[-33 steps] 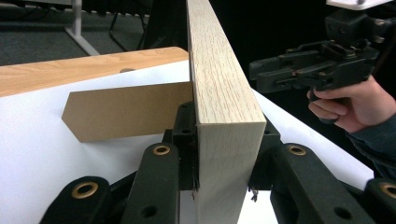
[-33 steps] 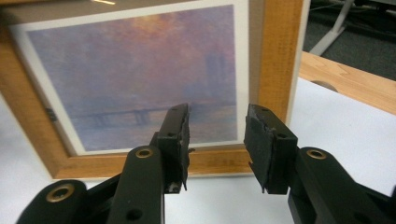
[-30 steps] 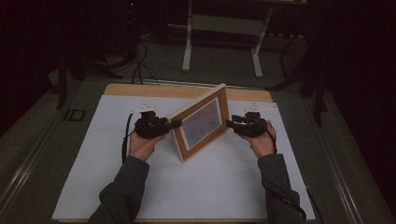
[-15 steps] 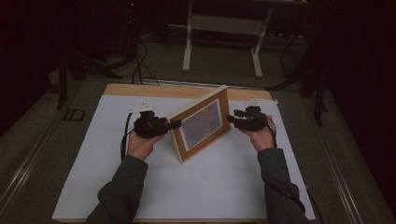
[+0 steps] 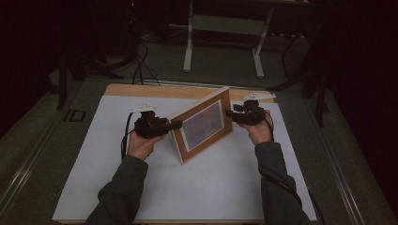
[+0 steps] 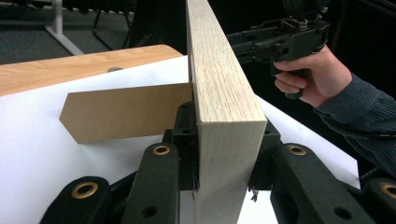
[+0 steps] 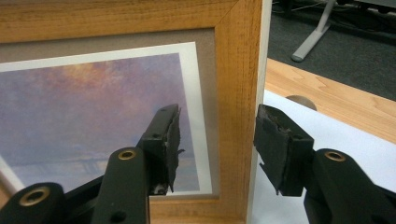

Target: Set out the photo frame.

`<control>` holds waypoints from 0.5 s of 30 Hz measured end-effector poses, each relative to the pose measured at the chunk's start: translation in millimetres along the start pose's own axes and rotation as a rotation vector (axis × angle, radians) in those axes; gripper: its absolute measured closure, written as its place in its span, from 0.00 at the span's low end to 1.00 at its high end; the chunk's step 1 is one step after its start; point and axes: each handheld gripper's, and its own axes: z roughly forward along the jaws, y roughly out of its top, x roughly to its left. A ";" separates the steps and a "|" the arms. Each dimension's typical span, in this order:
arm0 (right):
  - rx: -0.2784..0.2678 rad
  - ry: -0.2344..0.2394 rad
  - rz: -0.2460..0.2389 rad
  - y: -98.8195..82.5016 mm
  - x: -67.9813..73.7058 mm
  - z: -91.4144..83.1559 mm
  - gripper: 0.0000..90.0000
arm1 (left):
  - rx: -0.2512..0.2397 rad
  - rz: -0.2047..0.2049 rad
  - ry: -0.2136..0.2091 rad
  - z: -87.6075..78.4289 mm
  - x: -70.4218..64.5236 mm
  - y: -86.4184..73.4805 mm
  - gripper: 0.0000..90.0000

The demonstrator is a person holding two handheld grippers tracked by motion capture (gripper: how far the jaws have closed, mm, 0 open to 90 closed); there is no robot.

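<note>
Wooden picture frame (image 5: 202, 124) stands upright on the white sheet (image 5: 187, 187) covering the worktop, towards the far edge, about midway between the left and right edges. It is turned at an angle: print facing the near-right corner, back facing the far-left.

Left gripper (image 5: 172, 124) clamped on the frame's left end; in the left gripper view the two black jaws press both faces of the pale wood edge (image 6: 224, 116). Brown cardboard stand (image 6: 126, 112) juts from the frame's back, its lower edge on the white sheet.

Right gripper (image 5: 228, 112) at the frame's right end, near the top corner, held level. Its jaws have just been opening. In the right gripper view they straddle the frame's side rail (image 7: 238, 107), one pad in front of the print (image 7: 93, 107), the other behind the frame, both with a visible gap to the wood: released, not grasping.

Bare wood of the worktop (image 5: 141, 90) shows along the far edge beyond the sheet. Both sleeves enter from the near edge
</note>
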 end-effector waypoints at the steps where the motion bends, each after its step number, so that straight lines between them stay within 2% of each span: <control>1: 0.000 0.000 0.000 0.0 0.0 0.0 0.55 | 0.000 0.000 -0.001 0.0 0.3 0.1 0.79; 11: 0.002 -0.020 0.033 3.0 -5.8 7.1 0.51 | -0.002 -0.004 -0.020 0.4 2.1 0.1 0.79; 13: 0.011 -0.044 0.029 4.4 -7.0 8.4 0.48 | 0.000 -0.004 -0.029 0.2 3.1 0.0 0.79; 15: 0.014 -0.049 0.030 4.8 -7.7 8.7 0.48 | -0.002 -0.009 -0.037 0.1 4.2 -0.2 0.79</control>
